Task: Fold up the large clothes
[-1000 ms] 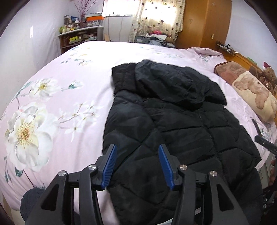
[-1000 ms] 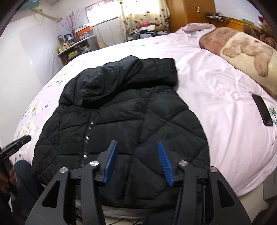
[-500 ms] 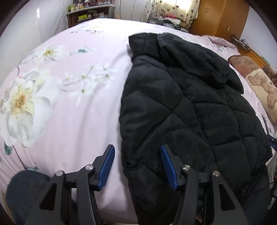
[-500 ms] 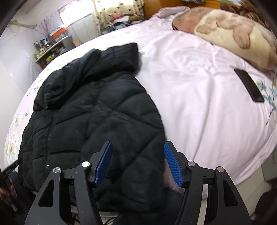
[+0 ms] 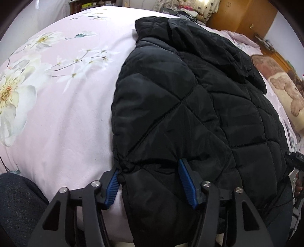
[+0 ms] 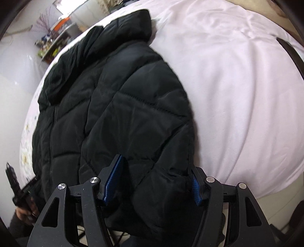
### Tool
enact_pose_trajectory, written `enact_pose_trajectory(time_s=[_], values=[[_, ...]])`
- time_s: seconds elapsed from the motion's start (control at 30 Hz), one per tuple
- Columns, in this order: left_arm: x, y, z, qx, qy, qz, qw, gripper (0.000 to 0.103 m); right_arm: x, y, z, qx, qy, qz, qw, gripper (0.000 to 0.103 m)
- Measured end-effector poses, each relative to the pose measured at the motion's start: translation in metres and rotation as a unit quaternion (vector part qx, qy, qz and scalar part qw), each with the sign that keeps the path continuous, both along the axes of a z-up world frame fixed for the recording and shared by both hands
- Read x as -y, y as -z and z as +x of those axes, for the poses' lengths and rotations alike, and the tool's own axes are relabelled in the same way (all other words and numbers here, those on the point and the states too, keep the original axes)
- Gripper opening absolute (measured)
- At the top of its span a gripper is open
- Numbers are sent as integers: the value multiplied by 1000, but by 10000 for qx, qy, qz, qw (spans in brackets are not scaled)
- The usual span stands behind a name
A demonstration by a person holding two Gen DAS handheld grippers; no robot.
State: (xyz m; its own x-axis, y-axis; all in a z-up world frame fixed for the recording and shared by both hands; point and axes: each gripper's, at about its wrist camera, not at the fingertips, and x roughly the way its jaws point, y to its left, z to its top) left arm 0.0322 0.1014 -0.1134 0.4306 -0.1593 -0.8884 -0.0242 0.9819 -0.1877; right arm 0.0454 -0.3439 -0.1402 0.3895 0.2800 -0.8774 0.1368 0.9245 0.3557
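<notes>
A black quilted puffer jacket [image 5: 190,106] lies front up on the pink bed, hood at the far end; it also shows in the right wrist view [image 6: 114,106]. Its hem hangs over the near bed edge. My left gripper [image 5: 150,174] is open, its blue pads straddling the jacket's near left hem corner. My right gripper [image 6: 155,174] is open, its pads straddling the near right hem corner. Fabric bulges between both pairs of fingers.
The pink floral bedsheet [image 5: 57,98] spreads left of the jacket and plain pink sheet [image 6: 237,85] to its right. A bear-print blanket [image 5: 285,89] lies at the far right. A dark phone [image 6: 292,53] lies on the sheet. A wooden wardrobe [image 5: 241,15] stands behind.
Both grippers have moved down and forward to the jacket's near hem corners. The fabric now sits between the open pads of each.
</notes>
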Motion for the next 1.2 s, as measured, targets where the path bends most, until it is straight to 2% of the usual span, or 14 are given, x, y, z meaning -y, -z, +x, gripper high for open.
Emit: enact_pose_trajectory(time_s=[0.03,0.07,0.1,0.17,0.23,0.37,0.5,0.7,0.8,1.03,1.2], values=[[1,-3,1,-2,42,-14,10000,40,-2,-4,0,46,-38,-4,10000,38],[2,-8,1,16,69,-51,10000,25,-4,-11,-2,111,-42,2,9999,25],[2,-15,0,58,101,-123,9999,18,-5,-17,-2,166,-56,12,9998,20],[0,-34,-1,239,90,-259,9993,15,-8,-36,-6,378,-87,4,9992,15],[-5,-59,-5,546,85,-518,9971,14,-8,-55,-10,605,-79,137,9980,14],[-20,-112,-16,1205,65,-772,9897,13,-11,-93,-20,1021,-96,313,9942,12],[-41,-147,-34,1601,-33,-1024,9818,12,-12,-125,-41,1373,-81,498,9893,12],[-63,-152,-71,1614,-44,-1261,9788,12,-5,-145,-84,1553,46,731,9851,12],[-68,-147,-68,1516,-93,-1381,9787,12,1,-147,-92,1553,138,836,9842,12],[-78,-159,-37,1677,-273,-1704,9706,12,-3,-163,-59,1759,277,1072,9782,12],[-86,-176,16,1883,-429,-1838,9638,12,3,-180,-9,1993,461,1210,9714,12]])
